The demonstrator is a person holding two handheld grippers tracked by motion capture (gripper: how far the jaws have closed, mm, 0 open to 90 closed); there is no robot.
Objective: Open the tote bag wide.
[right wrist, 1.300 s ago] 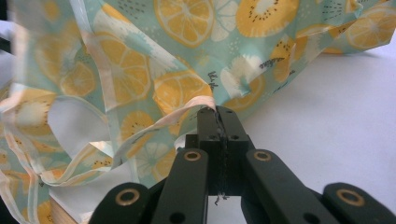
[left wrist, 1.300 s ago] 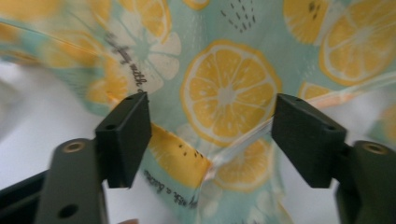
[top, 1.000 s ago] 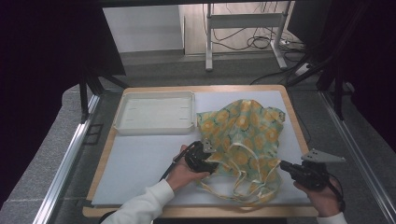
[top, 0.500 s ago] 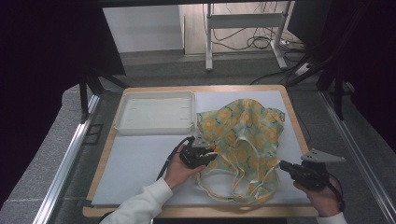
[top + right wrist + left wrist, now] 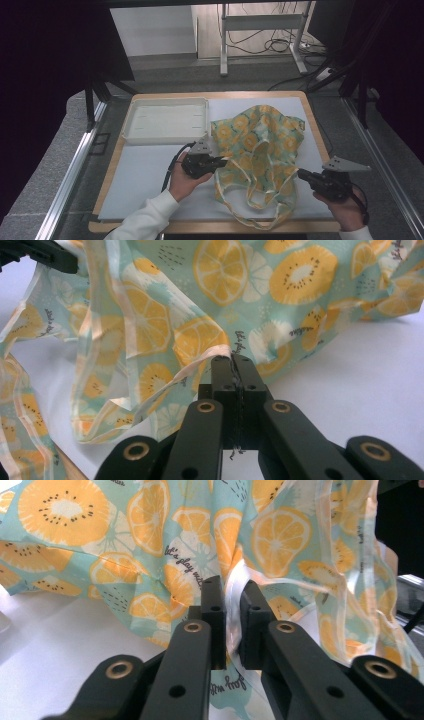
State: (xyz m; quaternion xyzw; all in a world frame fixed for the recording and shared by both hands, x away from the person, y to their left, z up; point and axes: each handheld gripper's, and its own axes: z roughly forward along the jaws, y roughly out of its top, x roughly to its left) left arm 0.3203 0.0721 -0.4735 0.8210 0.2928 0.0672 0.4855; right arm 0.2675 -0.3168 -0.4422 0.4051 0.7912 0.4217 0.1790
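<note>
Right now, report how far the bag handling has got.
Done: both grippers have hold of the fruit-print bag, the left gripper on a strap, the right gripper on its edge. In hand: bag still crumpled on the mat. Left: spreading or folding; the tray sits unused.

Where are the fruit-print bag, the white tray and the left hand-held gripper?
fruit-print bag [image 5: 260, 137], high view, middle of its printed cloth.
white tray [image 5: 131, 136], high view, its left rim.
left hand-held gripper [image 5: 231, 597], left gripper view, between its jaw tips.
</note>
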